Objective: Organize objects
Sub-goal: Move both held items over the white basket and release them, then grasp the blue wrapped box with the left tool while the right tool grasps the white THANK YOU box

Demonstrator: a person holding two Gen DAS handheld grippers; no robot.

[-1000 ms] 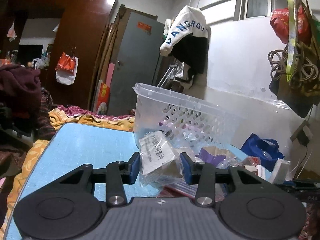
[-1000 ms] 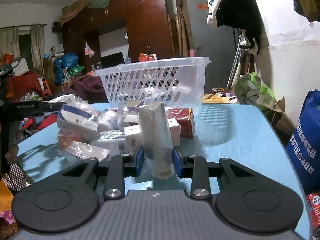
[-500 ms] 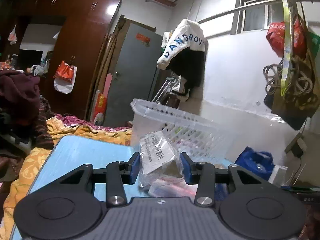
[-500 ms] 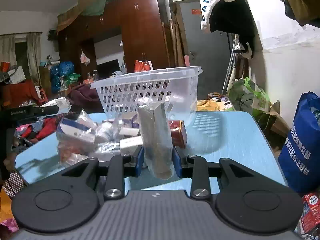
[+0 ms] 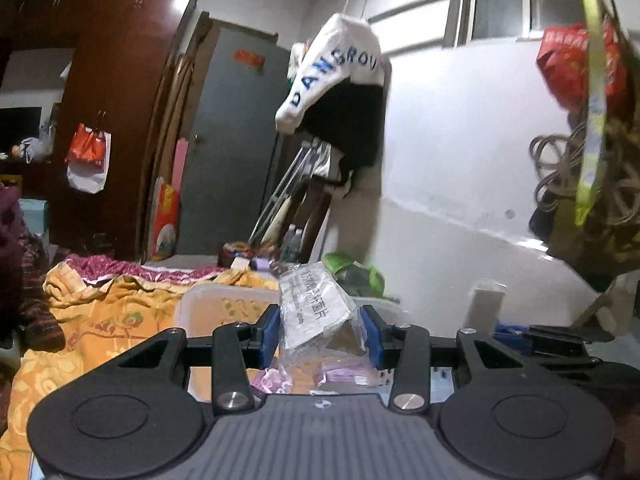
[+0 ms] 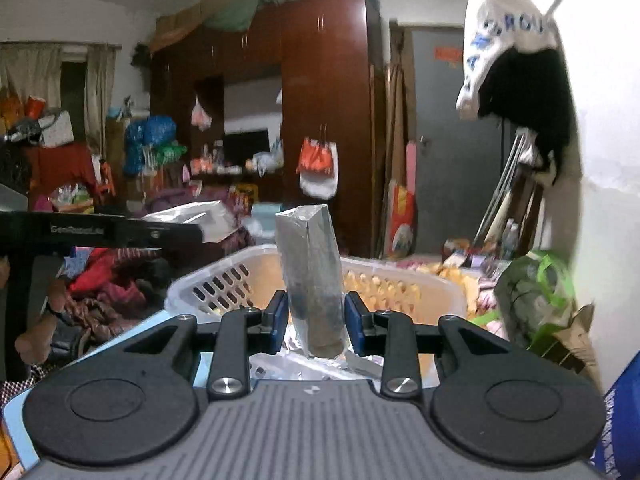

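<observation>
Upright, the silver packet [image 6: 312, 276] sits clamped in the right hand-held gripper [image 6: 316, 326].

Left wrist view: sits just behind its own gripper, facing forward and slightly downward over the white basket [image 5: 224, 296], close below at lower centre; white wall at right of frame.
Right wrist view: same mounting, same slight downward tilt, facing the basket [image 6: 224, 280] at mid-frame, cluttered room beyond.
Shared: basket, grey door [image 5: 228, 140] [image 6: 448, 152], hanging white garment [image 5: 336, 68] [image 6: 500, 40], brown wardrobe [image 5: 120, 80] [image 6: 320, 100].
</observation>
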